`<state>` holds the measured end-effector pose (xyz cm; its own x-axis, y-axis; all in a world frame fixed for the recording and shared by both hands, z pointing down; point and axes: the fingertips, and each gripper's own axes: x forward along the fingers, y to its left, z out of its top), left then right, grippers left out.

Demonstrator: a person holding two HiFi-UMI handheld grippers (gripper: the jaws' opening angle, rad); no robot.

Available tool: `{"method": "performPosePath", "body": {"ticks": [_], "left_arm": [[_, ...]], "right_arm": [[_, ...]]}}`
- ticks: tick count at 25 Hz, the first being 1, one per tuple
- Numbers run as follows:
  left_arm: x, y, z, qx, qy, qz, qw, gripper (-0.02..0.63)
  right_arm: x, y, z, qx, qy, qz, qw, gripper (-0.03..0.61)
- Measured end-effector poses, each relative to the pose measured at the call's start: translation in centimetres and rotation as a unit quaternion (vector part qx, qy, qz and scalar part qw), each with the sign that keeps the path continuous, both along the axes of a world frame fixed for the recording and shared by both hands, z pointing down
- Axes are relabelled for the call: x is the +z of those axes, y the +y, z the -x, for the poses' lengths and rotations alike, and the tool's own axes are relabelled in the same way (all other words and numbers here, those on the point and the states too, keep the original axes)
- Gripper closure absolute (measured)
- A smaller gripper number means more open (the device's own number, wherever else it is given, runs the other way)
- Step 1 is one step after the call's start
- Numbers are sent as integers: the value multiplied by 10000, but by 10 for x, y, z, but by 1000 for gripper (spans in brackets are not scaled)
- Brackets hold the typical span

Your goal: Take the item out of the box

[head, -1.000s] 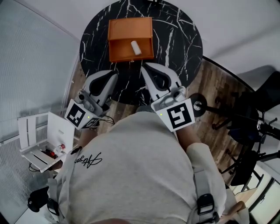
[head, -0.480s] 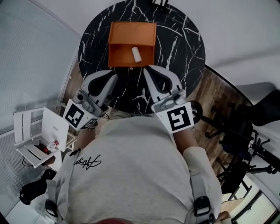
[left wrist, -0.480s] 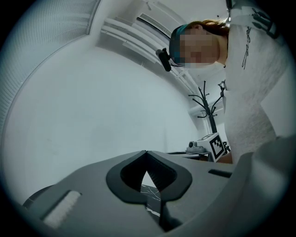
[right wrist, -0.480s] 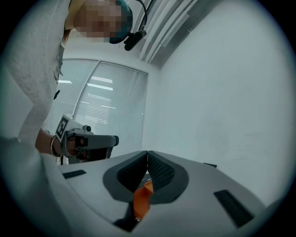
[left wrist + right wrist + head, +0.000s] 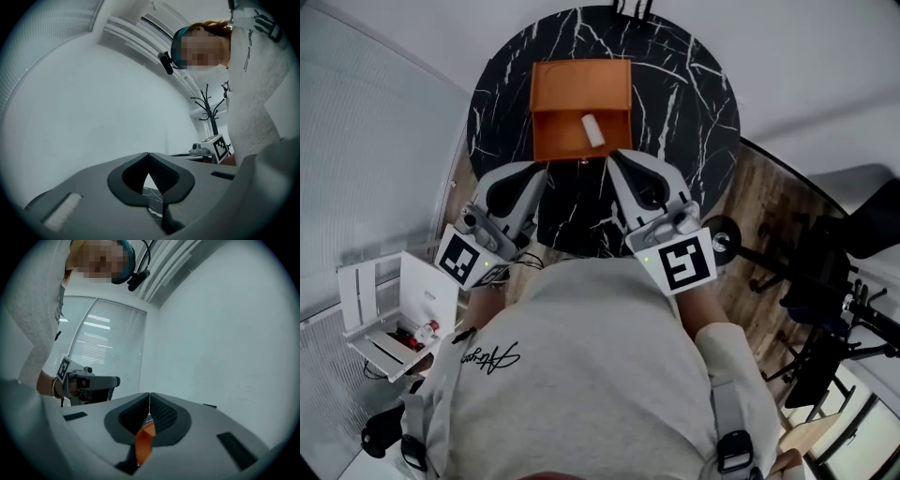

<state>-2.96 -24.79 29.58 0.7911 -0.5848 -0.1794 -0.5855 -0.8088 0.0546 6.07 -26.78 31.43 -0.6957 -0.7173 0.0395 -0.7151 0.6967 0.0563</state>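
If jaws enter closed: right gripper [image 5: 612,156] would likely shove the item [image 5: 594,130] against the box [image 5: 581,89] wall, not grasp it.
Fingers: left gripper [image 5: 541,170] and right gripper both pressed together, empty.
Item: small white cylinder, lying slanted.
Location: orange box's near compartment, 11 o'clock from right gripper; box toward 12 o'clock on table [image 5: 698,84].

No legible words or nos. anywhere. Shirt [image 5: 581,375]: black handwriting-style script [image 5: 487,355] on the back, left side; can't make out the letters. Left marker cube [image 5: 471,262] and right marker cube [image 5: 680,264]: b/w square code patterns only, not letters. White carton [image 5: 427,289] at lower left: faint grey print, too small to read.
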Motion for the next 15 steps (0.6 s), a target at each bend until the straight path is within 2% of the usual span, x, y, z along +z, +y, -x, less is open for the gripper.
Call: {"method": "performPosePath", "body": {"ticks": [15], "left_arm": [[16,1,16,-68,22,148,9999,612]], "right_arm": [[30,-23,11,165,165,533,9983,558]]}}
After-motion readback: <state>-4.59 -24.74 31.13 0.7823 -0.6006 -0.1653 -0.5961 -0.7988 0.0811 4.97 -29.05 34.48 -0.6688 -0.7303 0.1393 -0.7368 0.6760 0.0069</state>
